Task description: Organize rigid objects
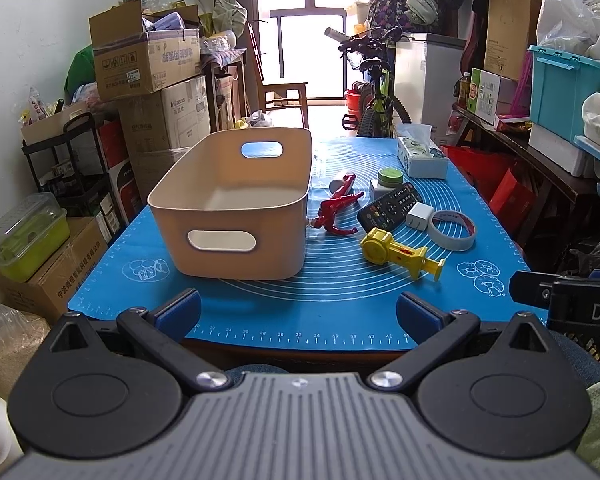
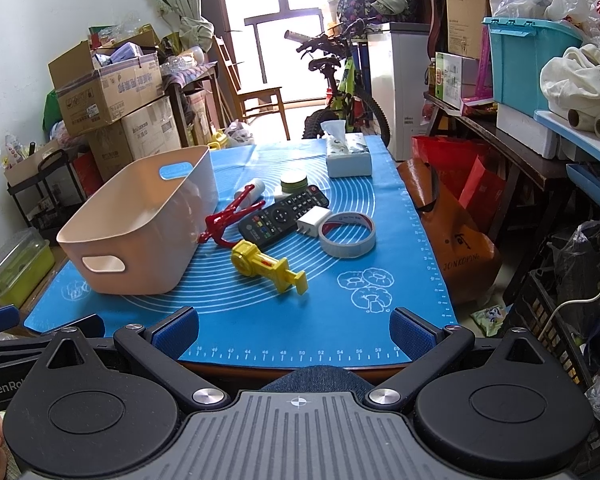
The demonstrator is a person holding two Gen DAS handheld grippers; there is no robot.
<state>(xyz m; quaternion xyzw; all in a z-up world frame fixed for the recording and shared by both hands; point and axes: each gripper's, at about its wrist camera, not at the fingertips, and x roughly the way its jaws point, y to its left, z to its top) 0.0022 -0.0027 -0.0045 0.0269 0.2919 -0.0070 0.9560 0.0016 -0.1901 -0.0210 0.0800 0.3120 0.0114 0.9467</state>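
We count one beige bin (image 1: 228, 204), one remote (image 1: 390, 206), one tape roll (image 1: 452, 229), one yellow toy (image 1: 400, 254), one red figure (image 1: 338, 206) mid-frame; both grippers (image 1: 298, 310) (image 2: 294, 326) gape empty.

home storeroom; stacked cartons (image 1: 146, 56); bicycle (image 1: 374, 92); curtained window (image 1: 300, 8)

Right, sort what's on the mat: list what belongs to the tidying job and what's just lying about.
For the job: beige bin, red figure, yellow toy, remote, white charger, tape roll, green-lidded jar.

Lying about: tissue box, bicycle, cardboard boxes.
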